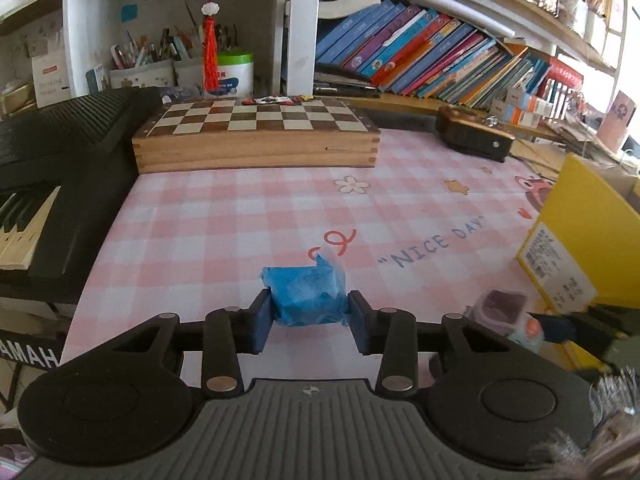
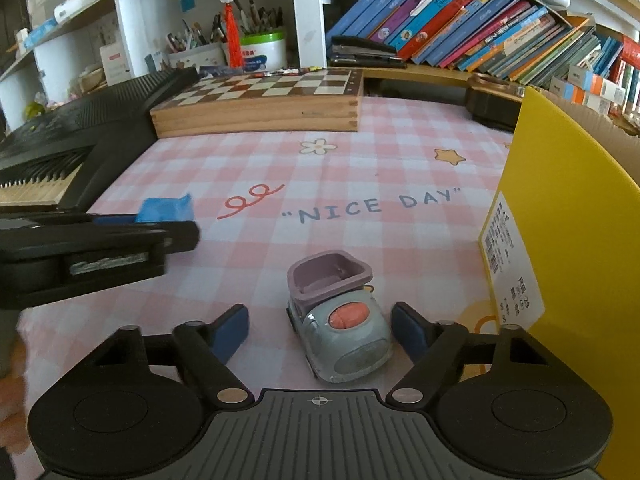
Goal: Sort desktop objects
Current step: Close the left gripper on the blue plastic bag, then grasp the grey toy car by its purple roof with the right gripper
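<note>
The step in hand looks like gathering both items for the yellow cardboard box (image 2: 568,216) on the right. To do it well, the right gripper (image 2: 320,330) should centre on the toy car (image 2: 340,326) before closing, since the car sits right of the midline, close to the right finger, and could roll away if nudged. It should grip the low grey body, not the purple tub.

The left gripper (image 1: 307,312) is clenched on a blue wrapped packet (image 1: 307,294), pads pressing both sides; whether it is lifted off the pink checked mat (image 1: 240,216) is hard to tell. The right gripper is spread wide, the car between its fingers, apparently untouched.
</note>
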